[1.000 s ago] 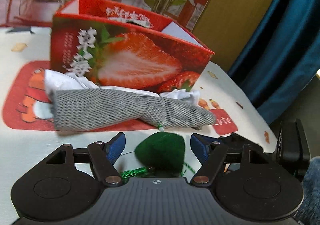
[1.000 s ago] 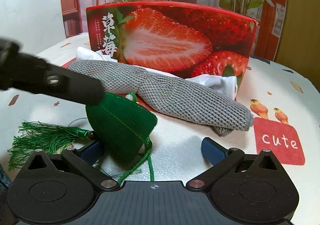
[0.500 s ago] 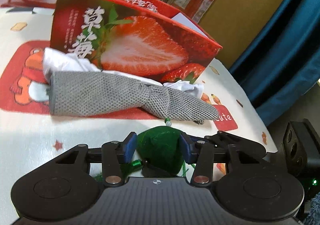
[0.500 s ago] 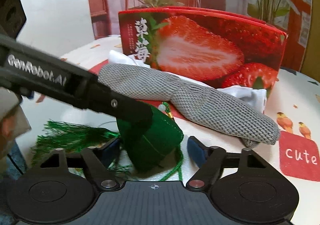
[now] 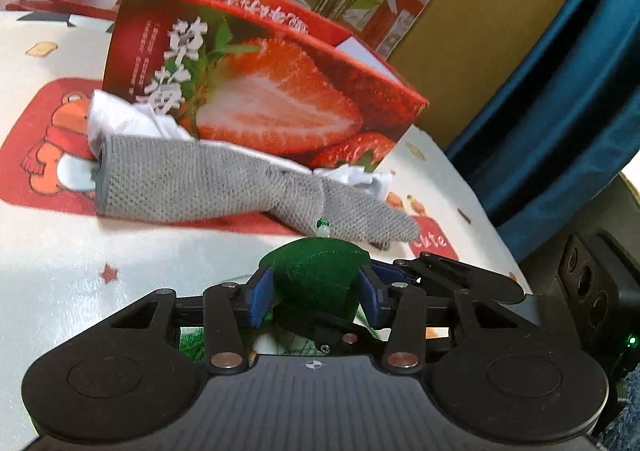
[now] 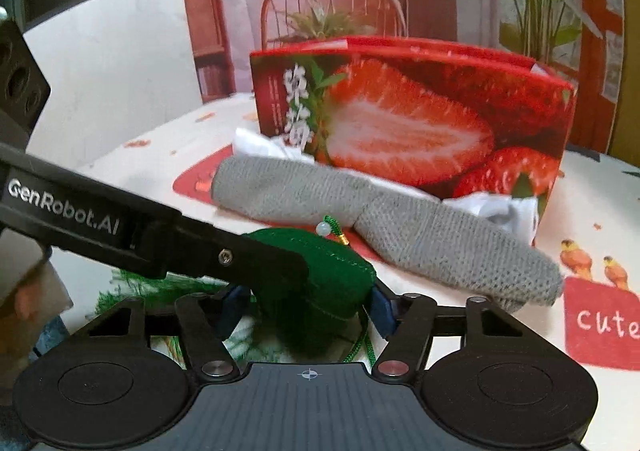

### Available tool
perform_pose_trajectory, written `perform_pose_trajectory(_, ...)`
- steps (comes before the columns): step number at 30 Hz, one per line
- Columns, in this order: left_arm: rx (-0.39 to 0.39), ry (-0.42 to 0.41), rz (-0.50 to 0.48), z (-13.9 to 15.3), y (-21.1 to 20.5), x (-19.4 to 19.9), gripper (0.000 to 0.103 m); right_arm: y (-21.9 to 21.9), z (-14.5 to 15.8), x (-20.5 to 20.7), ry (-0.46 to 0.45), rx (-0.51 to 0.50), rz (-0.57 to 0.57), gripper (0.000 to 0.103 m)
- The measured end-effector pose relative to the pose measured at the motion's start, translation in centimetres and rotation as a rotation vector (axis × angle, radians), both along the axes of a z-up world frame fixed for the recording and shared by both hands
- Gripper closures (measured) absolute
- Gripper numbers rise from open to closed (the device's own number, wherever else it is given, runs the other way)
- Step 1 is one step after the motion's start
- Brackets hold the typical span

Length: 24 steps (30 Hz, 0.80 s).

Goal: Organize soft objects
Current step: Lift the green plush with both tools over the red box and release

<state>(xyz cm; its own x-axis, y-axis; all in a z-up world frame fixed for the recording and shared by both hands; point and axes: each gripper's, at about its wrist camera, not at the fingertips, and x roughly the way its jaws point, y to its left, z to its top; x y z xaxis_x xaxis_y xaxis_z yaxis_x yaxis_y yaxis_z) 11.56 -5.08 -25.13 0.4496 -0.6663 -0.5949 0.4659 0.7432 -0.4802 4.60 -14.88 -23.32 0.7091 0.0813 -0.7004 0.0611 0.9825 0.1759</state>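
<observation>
A green fabric pouch (image 5: 316, 279) with a bead, a cord and a green tassel (image 6: 160, 283) lies on the tablecloth close in front of both cameras. My left gripper (image 5: 316, 297) is shut on it, with a blue pad pressed on each side. One of its black fingers (image 6: 240, 259) crosses the right wrist view over the pouch (image 6: 340, 271). My right gripper (image 6: 307, 309) straddles the same pouch and its jaws are closing. Its right pad is at the fabric; its left pad looks a little short of it. Behind lie a grey knit sock (image 5: 192, 183) and crumpled white cloth (image 5: 120, 119).
A red strawberry-printed box (image 5: 260, 91) stands open-topped behind the sock, which leans along its front. The table edge runs along the right, with a blue curtain (image 5: 560, 91) beyond. A person's hand (image 6: 24, 291) shows at the far left.
Both grippers' jaws have narrowed around the green pouch. The left pads went from wide apart to pressing on it. Both cameras now frame the box higher and closer.
</observation>
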Motion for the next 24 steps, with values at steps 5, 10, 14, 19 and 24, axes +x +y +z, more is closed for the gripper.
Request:
perform_pose_trajectory(5, 0.006, -0.064, 0.005, 2.7, 0.0, 0.4, 0.055, -0.1, 2.0, 0.6, -0.05, -0.039, 0.019, 0.044)
perform_pose_trajectory(10, -0.018, -0.175, 0.025, 7.5, 0.4, 2.0, 0.053, -0.6, 6.5, 3.1, -0.144, -0.123, 0.069, 0.044)
perform_pose_trajectory(14, -0.056, -0.255, 0.053, 11.8, 0.6, 3.8, 0.053, -1.8, 10.6, 5.6, -0.221, -0.152, 0.09, 0.044)
perform_pose_trajectory(19, -0.076, -0.35, 0.079, 16.3, -0.1, 6.1, 0.049, -3.3, 15.3, 9.5, -0.329, -0.189, 0.123, 0.042)
perform_pose_trajectory(24, -0.104, -0.377, 0.113, 18.9, -0.3, 8.8, 0.049, -4.5, 18.3, 13.5, -0.391, -0.257, 0.148, 0.043)
